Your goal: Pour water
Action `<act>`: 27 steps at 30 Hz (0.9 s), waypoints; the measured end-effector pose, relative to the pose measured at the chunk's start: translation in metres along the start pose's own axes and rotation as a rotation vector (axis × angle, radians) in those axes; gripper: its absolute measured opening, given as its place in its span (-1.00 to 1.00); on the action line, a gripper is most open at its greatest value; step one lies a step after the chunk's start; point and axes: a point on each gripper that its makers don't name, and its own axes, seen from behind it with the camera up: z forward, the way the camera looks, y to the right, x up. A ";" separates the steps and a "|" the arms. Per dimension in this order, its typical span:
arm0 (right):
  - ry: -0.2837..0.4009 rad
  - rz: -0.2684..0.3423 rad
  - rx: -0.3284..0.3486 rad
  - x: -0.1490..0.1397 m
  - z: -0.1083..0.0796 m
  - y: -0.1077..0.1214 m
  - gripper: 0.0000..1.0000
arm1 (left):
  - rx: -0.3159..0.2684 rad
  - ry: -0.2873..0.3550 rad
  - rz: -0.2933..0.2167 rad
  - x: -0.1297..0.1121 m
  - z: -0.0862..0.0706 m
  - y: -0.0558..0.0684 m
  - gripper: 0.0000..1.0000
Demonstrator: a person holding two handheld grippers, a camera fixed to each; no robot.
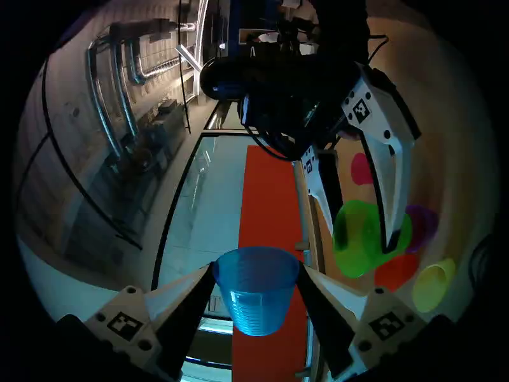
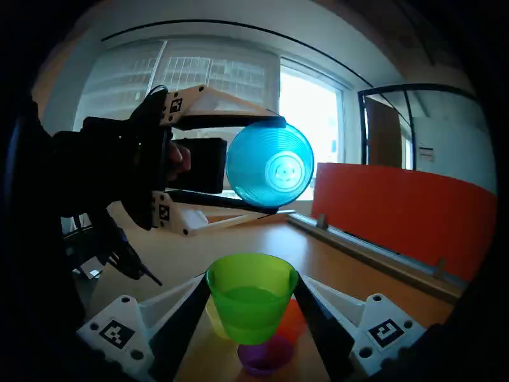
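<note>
Blue cup (image 2: 270, 164) tipped above green cup (image 2: 252, 305), over an open table (image 2: 191, 254).
The table runs free toward the window, edged on one side by the orange partition (image 2: 407, 210). The left gripper (image 2: 270, 163) pinches the blue cup on its side, axis level, base facing the right gripper's camera. The right gripper (image 2: 252, 280) clamps the green cup upright. A yellow cup (image 2: 215, 321), an orange cup (image 2: 296, 321) and a purple cup (image 2: 264, 356) crowd just beneath.
</note>
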 end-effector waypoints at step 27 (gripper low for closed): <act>-0.014 -0.007 -0.011 0.001 -0.004 0.003 0.85 | -0.007 -0.023 -0.169 -0.011 -0.003 0.006 0.75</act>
